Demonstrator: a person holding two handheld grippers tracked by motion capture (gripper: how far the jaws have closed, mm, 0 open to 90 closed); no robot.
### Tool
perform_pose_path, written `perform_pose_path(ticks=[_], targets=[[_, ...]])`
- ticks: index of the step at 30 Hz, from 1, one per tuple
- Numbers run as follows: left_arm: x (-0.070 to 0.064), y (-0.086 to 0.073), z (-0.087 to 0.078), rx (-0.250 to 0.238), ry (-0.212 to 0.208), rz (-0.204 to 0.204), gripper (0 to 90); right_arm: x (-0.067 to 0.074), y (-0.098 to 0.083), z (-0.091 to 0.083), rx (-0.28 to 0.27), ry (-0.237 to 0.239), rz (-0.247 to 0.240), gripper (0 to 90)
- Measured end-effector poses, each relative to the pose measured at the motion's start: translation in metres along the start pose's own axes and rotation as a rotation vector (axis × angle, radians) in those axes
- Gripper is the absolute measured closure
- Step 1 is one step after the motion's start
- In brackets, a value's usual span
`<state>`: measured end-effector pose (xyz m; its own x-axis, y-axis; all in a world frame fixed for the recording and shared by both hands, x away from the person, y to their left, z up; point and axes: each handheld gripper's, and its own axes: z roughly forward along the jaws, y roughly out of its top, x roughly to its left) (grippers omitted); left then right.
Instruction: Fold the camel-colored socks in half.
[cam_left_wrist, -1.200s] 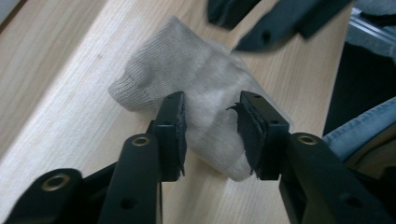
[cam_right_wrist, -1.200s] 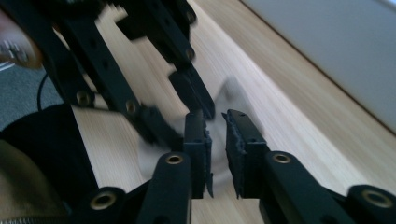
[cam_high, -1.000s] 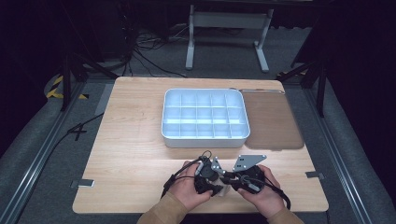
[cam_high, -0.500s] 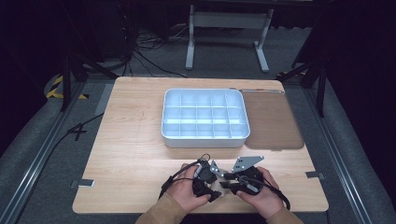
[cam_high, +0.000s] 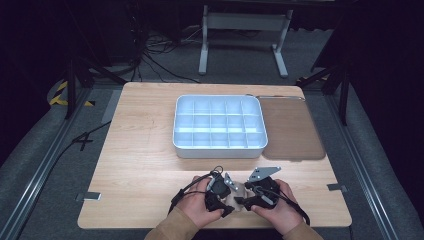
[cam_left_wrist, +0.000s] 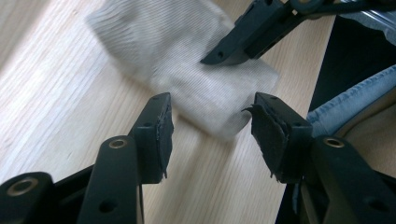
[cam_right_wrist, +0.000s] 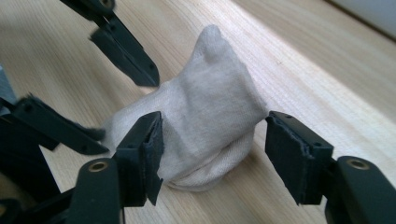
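Both claws have just been opening: the left claw (cam_left_wrist: 210, 126) gapes around one end of the folded sock (cam_right_wrist: 201, 116), the right claw (cam_right_wrist: 212, 154) straddles its bundle without pressing, so it rests free on the surface (cam_high: 150, 165), seemingly released once folded

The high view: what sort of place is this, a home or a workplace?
Most likely a lab or recording workspace, not a home. A bare wooden table stands on dark grey floor with loose cables and a metal stand behind it, and on it sits a white compartment tray.
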<state>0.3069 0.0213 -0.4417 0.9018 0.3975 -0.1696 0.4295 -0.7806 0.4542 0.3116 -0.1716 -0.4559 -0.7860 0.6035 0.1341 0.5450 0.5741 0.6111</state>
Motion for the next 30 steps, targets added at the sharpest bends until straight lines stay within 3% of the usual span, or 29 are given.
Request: perform_pose_path(ticks=[6, 8, 19, 23, 27, 30], targets=[[0.012, -0.012, -0.019, -0.017, 0.019, -0.043, 48.3, -0.007, -0.001, 0.005, 0.002, 0.064, 0.038, 38.1], [0.015, -0.016, -0.023, -0.045, 0.023, -0.058, 48.1, -0.01, -0.002, 0.006, 0.004, 0.091, 0.057, 39.6], [0.029, -0.027, -0.037, -0.063, 0.04, -0.089, 47.7, -0.015, -0.004, 0.007, 0.005, 0.199, 0.088, 62.4], [0.03, -0.027, -0.039, -0.073, 0.041, -0.101, 47.7, -0.011, -0.003, 0.005, 0.006, 0.19, 0.059, 70.9], [0.032, -0.03, -0.042, -0.067, 0.045, -0.097, 47.5, -0.007, 0.0, 0.003, 0.015, 0.164, 0.042, 73.5], [0.035, -0.034, -0.045, -0.075, 0.05, -0.116, 47.4, -0.005, 0.0, 0.003, 0.016, 0.153, 0.033, 74.2]])
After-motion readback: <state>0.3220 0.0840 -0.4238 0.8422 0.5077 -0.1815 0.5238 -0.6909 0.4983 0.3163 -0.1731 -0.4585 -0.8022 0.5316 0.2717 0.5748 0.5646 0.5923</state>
